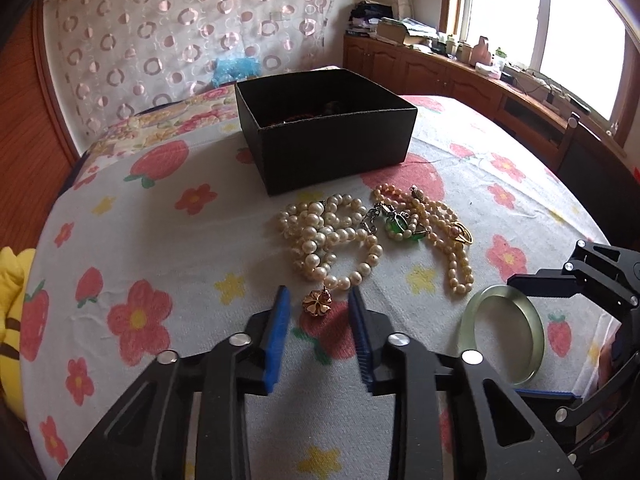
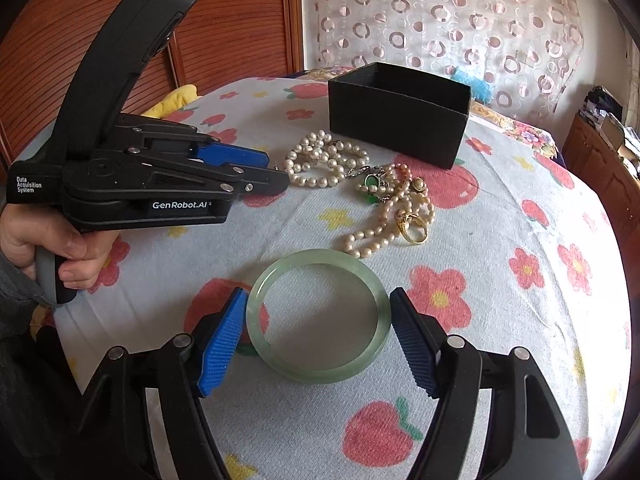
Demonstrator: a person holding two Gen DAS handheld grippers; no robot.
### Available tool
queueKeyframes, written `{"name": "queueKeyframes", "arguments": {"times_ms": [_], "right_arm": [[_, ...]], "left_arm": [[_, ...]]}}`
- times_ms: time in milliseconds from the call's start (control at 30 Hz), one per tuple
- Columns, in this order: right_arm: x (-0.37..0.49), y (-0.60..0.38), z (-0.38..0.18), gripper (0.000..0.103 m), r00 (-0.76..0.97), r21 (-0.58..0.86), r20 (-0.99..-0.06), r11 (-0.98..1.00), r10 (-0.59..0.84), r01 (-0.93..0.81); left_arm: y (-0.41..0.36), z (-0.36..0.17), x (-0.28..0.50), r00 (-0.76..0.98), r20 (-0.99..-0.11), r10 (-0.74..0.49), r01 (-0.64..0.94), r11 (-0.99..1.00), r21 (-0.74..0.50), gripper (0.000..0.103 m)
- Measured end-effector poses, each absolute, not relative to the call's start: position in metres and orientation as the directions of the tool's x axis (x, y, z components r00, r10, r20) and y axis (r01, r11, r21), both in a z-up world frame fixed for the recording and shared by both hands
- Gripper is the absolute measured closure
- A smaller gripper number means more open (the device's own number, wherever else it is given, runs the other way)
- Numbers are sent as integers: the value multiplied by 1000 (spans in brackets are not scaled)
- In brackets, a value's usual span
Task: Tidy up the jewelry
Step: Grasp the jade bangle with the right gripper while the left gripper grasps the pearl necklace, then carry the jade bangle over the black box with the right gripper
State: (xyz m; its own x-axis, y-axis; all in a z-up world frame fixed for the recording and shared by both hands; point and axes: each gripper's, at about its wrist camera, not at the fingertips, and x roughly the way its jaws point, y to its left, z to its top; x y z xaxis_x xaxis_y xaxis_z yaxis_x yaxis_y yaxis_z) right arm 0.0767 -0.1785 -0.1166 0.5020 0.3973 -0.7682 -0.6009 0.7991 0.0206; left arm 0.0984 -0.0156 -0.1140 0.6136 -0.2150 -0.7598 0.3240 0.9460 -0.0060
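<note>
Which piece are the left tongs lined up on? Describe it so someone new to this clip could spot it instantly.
Start at the black box on the flowery bedspread, then come toward the camera past the heap of pearl strands. Just below that heap, between the open left tongs, lies a small gold flower-shaped piece. Unlike the pale beads beside it and the green bangle, it is one coppery-gold petalled piece.

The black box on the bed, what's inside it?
Inside the black box, the left wrist view shows only a glimpse of something reddish and a dark item near the back wall. The near wall covers the floor, so the rest cannot be seen.
</note>
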Motion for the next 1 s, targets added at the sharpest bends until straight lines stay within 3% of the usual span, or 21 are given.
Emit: {"name": "queueKeyframes", "arguments": {"times_ms": [67,467,1000], "right_arm": [[77,-178,-117,28,502,20,-768,799,397,-601],[78,-178,-112,28,513,-17,-772,794,376,-608],[145,-191,-54,28,636,-74,-678,827,368,-558]], "left_arm": [[-15,-114,98,611,-759,-226,330,944,-15,89],[-5,-94,84,664,-700,-264,316,947,-58,89],[6,-65,89,728,-628,-274,300,952,-68,89]]}}
